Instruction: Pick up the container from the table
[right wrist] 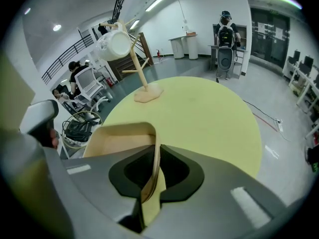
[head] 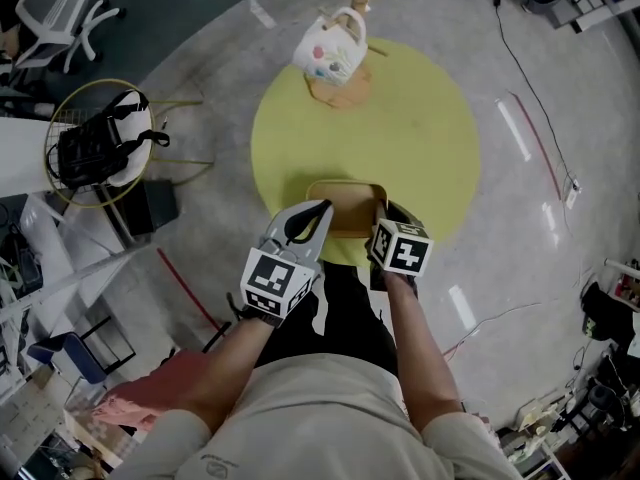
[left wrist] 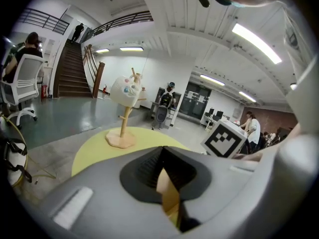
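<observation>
A shallow, tan wooden container [head: 347, 206] sits at the near edge of the round yellow table [head: 420, 138]. My left gripper [head: 318, 214] is shut on the container's left wall. My right gripper [head: 383, 215] is shut on its right wall. In the left gripper view a thin tan wall [left wrist: 168, 193] stands clamped between the grey jaws of the left gripper [left wrist: 164, 166]. In the right gripper view the container's rim [right wrist: 117, 130] runs into the jaws of the right gripper [right wrist: 154, 161], which are closed on it. I cannot tell whether the container rests on the table or is lifted off it.
A white painted mug [head: 330, 50] hangs on a wooden stand [head: 340, 90] at the table's far edge. Left of the table are a yellow wire frame with a black bag [head: 95, 148] and a white office chair [head: 60, 3]. Cables cross the floor at the right.
</observation>
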The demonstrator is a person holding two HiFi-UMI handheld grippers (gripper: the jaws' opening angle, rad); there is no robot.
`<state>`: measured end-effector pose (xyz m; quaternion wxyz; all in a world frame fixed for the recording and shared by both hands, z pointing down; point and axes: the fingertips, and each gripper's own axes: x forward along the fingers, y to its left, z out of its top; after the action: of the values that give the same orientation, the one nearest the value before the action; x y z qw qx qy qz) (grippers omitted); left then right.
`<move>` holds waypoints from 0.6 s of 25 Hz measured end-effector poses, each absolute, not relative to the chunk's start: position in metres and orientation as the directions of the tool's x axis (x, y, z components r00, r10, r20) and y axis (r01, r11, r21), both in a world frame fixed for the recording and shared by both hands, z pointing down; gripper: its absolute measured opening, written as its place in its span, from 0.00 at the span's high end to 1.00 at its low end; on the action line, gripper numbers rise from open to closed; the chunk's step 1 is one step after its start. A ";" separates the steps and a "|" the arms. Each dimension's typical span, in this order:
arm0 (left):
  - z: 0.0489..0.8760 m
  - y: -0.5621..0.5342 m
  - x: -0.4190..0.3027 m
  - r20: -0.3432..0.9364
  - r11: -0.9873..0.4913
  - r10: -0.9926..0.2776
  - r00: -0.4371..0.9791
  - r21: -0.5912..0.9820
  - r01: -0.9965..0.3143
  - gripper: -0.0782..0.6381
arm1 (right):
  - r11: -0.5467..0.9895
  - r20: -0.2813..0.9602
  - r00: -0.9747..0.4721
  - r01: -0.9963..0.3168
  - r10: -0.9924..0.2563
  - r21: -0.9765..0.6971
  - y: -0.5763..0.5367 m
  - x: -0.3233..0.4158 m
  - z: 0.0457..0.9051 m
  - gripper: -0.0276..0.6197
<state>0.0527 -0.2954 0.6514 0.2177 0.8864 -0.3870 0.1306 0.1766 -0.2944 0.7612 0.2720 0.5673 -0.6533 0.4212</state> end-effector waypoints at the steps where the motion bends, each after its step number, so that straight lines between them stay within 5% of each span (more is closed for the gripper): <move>1: 0.646 -0.292 0.050 0.391 -0.609 -0.633 0.668 0.281 -0.742 0.88 | 0.002 0.829 -0.211 -0.970 -0.517 -0.245 -0.292 0.174 0.755 0.91; 15: 0.574 -0.245 0.015 0.304 -0.645 -0.659 0.688 0.243 -0.725 0.88 | 0.033 0.760 -0.228 -0.964 -0.608 -0.263 -0.251 0.133 0.672 0.91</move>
<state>0.0155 -0.2451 0.5740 0.1745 0.9021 -0.3834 0.0941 0.1330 -0.2510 0.6716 0.2297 0.5771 -0.6811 0.3876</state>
